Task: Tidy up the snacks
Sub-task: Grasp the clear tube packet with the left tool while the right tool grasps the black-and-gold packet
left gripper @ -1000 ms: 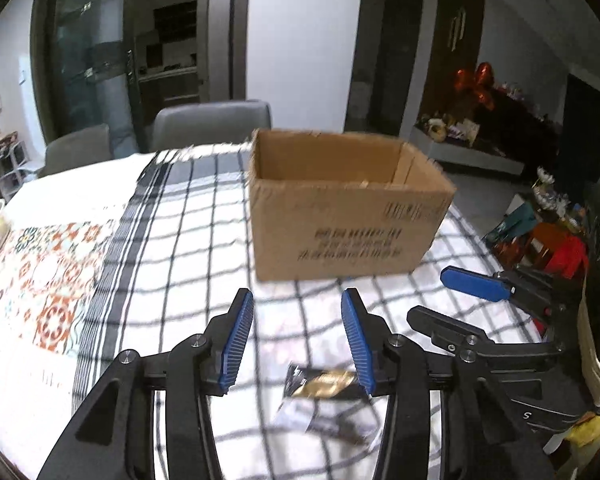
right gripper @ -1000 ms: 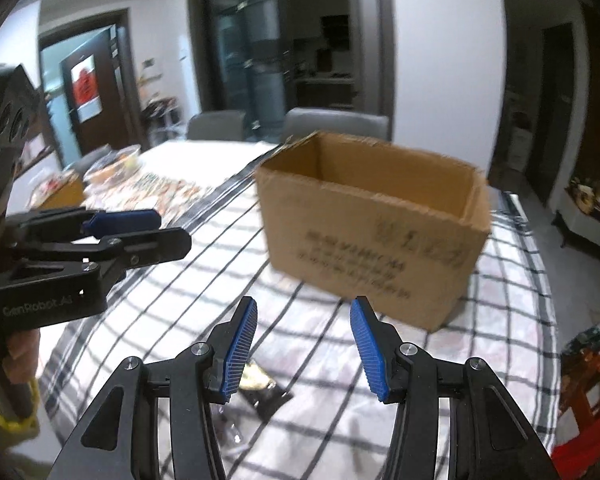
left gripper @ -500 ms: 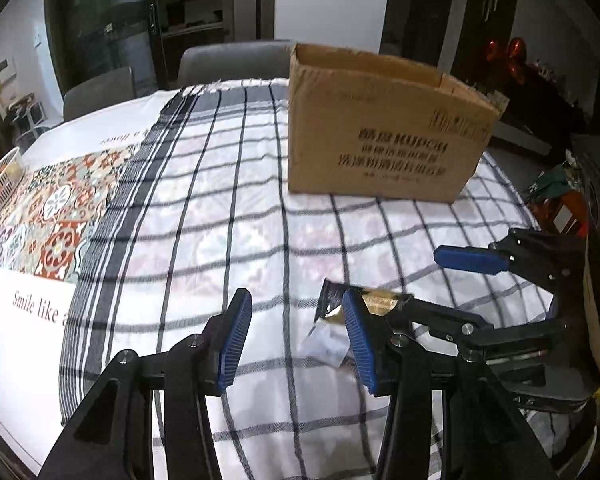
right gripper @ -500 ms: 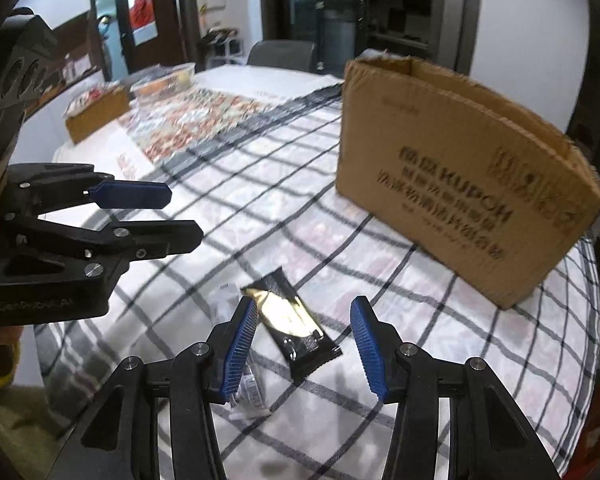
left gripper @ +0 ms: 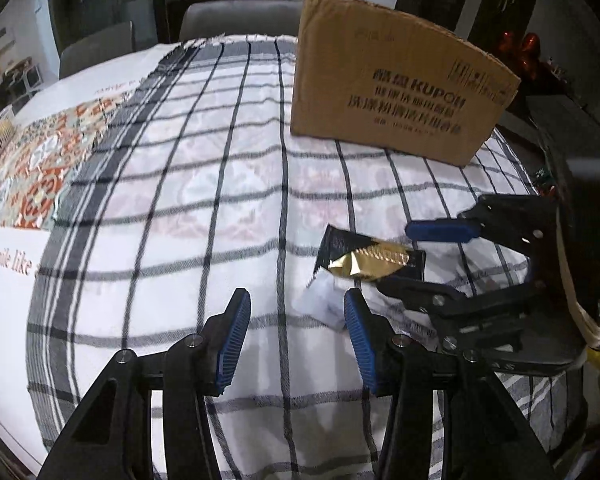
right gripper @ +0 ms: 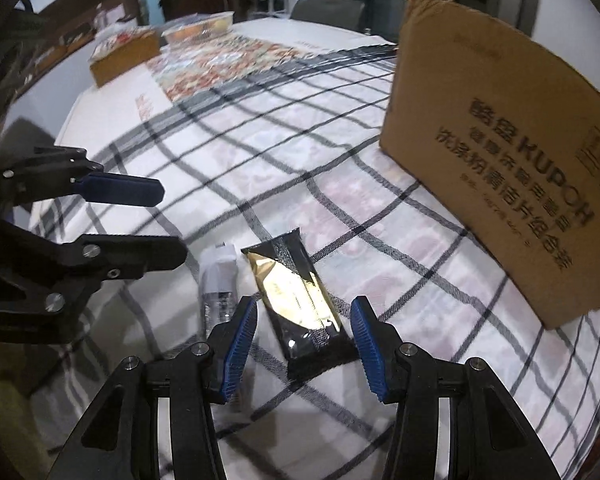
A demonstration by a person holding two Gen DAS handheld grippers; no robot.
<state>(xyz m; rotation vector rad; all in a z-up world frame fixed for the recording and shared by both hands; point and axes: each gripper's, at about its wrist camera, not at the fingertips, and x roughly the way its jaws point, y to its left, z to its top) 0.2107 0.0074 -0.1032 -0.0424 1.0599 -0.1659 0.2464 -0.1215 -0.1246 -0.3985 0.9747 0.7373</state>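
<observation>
A black and gold snack packet (right gripper: 300, 300) lies flat on the checked tablecloth; it also shows in the left wrist view (left gripper: 370, 260). A clear white packet (right gripper: 218, 276) lies beside it, seen in the left wrist view (left gripper: 324, 300) too. My right gripper (right gripper: 303, 340) is open, low over the table, its fingers on either side of the black packet's near end. My left gripper (left gripper: 296, 340) is open and empty, just left of the white packet. A brown cardboard box (left gripper: 396, 96) stands behind the packets, also in the right wrist view (right gripper: 512, 148).
A patterned orange mat (left gripper: 32, 168) covers the table's left part. A small brown box (right gripper: 124, 56) and a clear food tub (right gripper: 198, 30) stand at the far end. Grey chairs (left gripper: 236, 20) stand behind the table.
Both grippers have dropped lower and come closer to the packets. The right gripper's fingers now flank the black packet. The box looks nearer and taller.
</observation>
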